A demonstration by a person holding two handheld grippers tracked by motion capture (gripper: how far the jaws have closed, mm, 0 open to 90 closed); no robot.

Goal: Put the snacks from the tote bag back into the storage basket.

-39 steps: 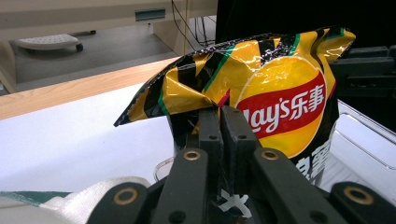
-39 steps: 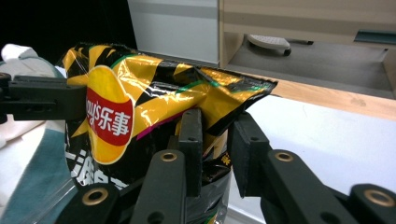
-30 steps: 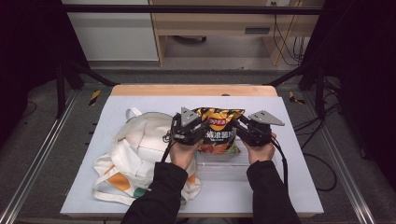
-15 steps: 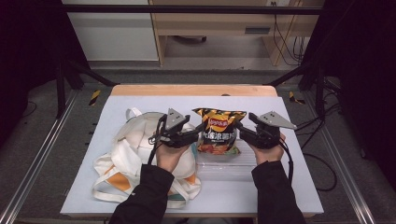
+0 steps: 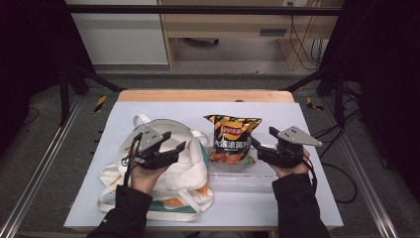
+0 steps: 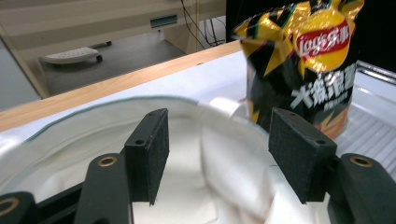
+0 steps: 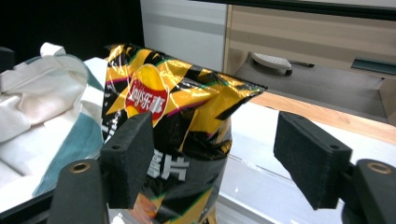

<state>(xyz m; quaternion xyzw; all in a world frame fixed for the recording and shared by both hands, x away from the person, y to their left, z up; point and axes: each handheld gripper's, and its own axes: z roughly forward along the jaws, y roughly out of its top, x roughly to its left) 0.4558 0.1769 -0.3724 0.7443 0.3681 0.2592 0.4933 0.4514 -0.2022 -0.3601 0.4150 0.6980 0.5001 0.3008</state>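
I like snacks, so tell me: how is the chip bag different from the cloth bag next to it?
The chip bag is shiny black, gold and orange; the cloth bag is mostly white with teal and orange patches. The chip bag stands puffed up in a clear tray; the cloth bag lies slumped flat on the table. The cloth bag has handles; the chip bag has none. Both are soft bags, and neither is gripped.

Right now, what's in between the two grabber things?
The bag of chips stands between the left gripper and the right gripper, in a clear tray beside the white tote bag. The high view shows it.
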